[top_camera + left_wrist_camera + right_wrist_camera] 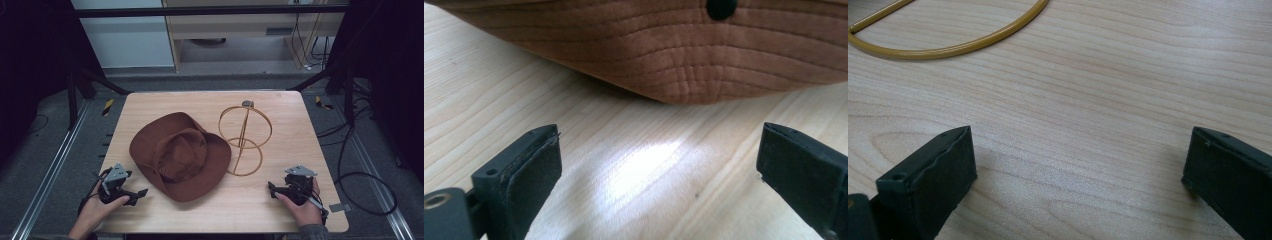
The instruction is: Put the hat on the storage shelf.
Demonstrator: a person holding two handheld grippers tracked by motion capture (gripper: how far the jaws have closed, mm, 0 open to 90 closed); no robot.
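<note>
Hat (181, 156) table centre, crown up; stand (244, 140) touching brim at 3 o'clock. Left gripper (134, 196) at 8 o'clock, right gripper (274, 190) at 4: both agape, empty. Advice: approach low, pinch brim edges evenly, lift level toward stand.

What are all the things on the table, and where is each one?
Hat: one, brown, wide-brimmed, lying at the middle of the table.
Wire hat stand: one, gold, standing just right of the hat.
Table: one, light wood, under everything.
Left gripper: one, black, near left corner, jaws open, pointing at the hat brim.
Right gripper: one, black, near right corner, jaws open over bare wood.
Hands: two, one holding each gripper.
</note>
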